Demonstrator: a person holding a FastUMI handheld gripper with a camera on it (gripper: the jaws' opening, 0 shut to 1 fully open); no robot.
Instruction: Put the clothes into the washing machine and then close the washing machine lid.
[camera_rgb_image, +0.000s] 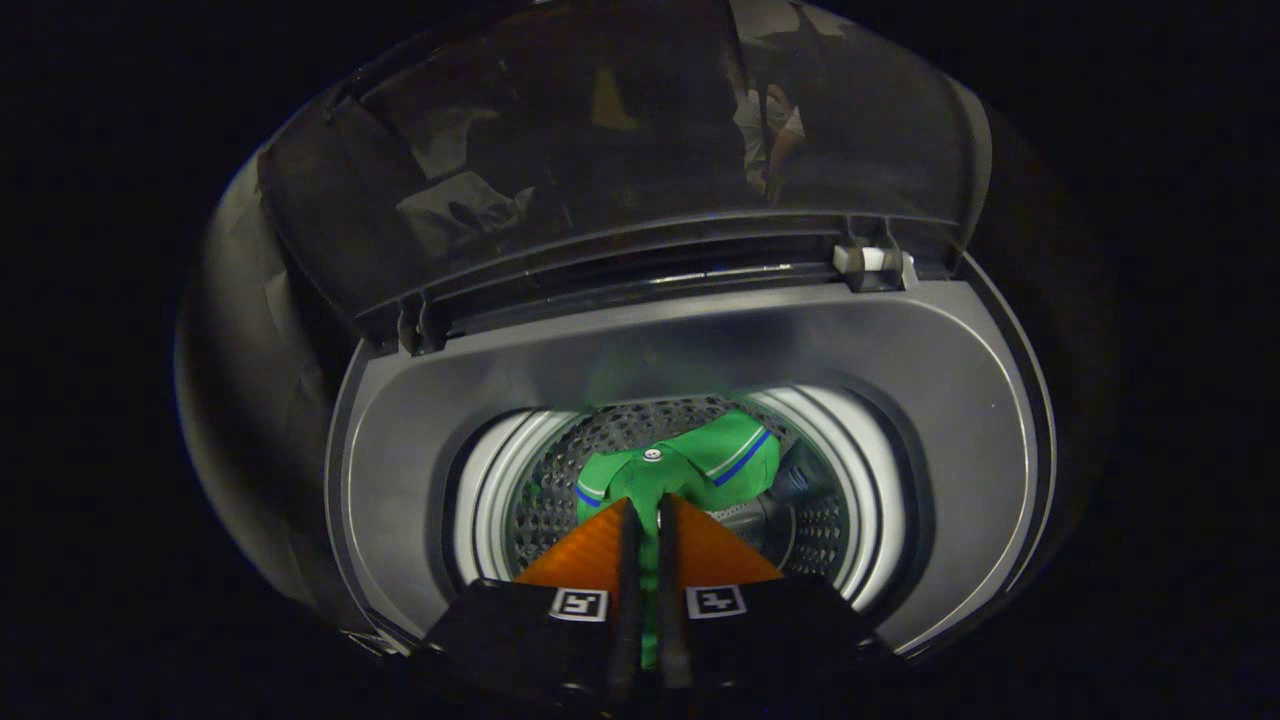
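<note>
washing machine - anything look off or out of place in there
Nothing stands out. The lid is raised, the green garment hangs into the drum and is pinched between the nearly closed fingers of the gripper. No spill or damage is visible.

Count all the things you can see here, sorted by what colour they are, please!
Green: 1, the shirt, pinched between the gripper jaws over the drum.
Orange: 2, the jaw pads.
Grey: 1, the washing machine top.
Dark see-through: 1, the raised lid.
White: 1, the hinge clip.
Total: 6
</note>
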